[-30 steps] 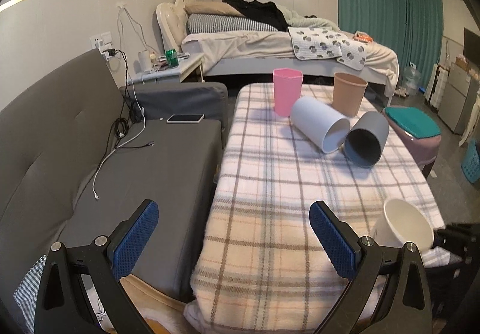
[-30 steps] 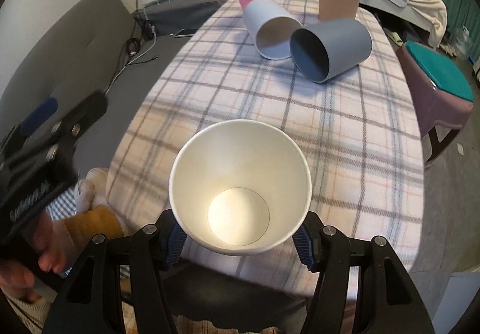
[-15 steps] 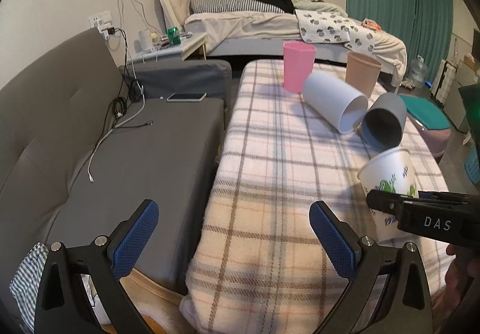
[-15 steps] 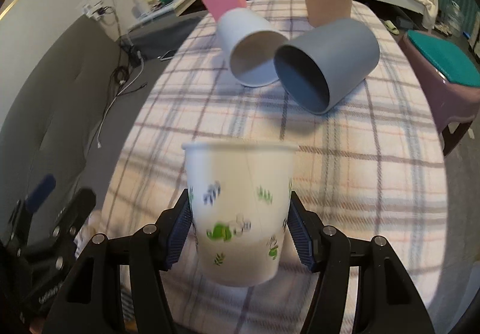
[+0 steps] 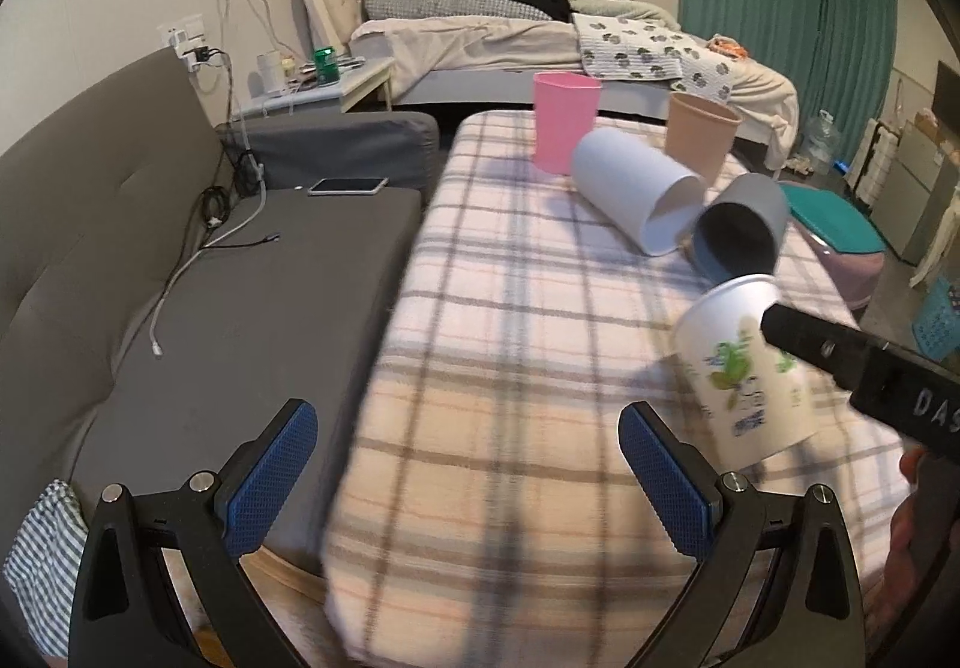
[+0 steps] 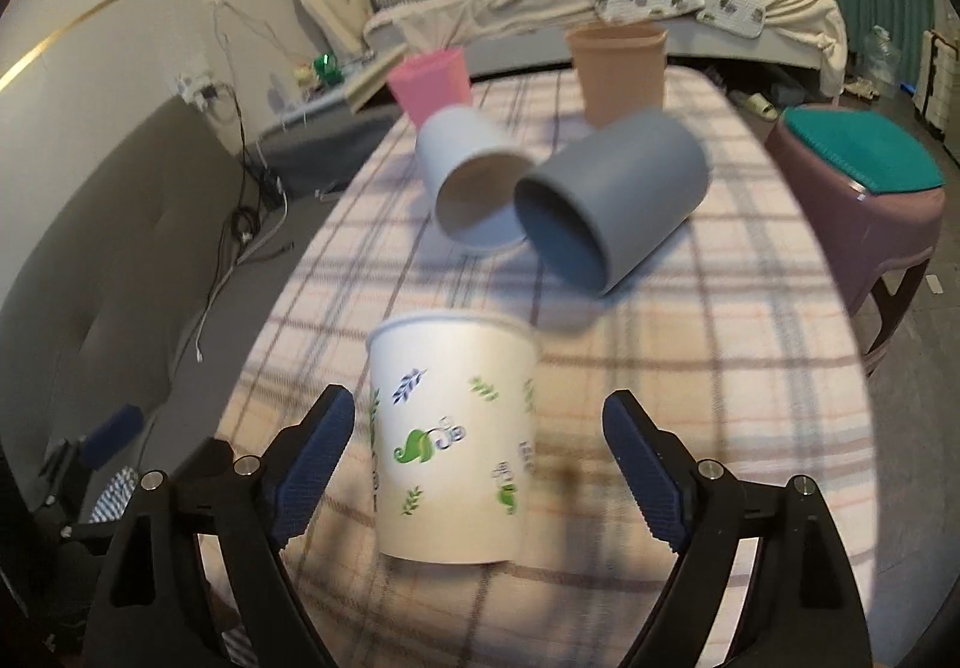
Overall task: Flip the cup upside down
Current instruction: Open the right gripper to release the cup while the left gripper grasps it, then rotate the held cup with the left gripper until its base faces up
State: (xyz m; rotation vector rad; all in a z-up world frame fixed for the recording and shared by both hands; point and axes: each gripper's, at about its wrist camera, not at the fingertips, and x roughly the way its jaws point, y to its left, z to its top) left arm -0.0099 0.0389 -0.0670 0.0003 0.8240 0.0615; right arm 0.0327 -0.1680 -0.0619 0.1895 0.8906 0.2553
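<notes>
Our right tool [image 6: 477,464] spread wide around the printed paper cup [image 6: 453,437], pads clear of it, cup near the plaid worktop's [image 5: 510,308] near right edge, our left tool [image 5: 465,479] spread and holding nothing, grey cup [image 6: 609,200] lying just beyond

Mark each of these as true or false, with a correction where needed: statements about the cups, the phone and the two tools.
1. The pink cup stands upright on the table. True.
2. The grey cup stands upright. False: it lies on its side beside the white cup.
3. The left tool grips the paper cup. False: it is open and empty; the cup sits between the fingers of the open right tool.
4. A phone lies on the sofa. True.
</notes>
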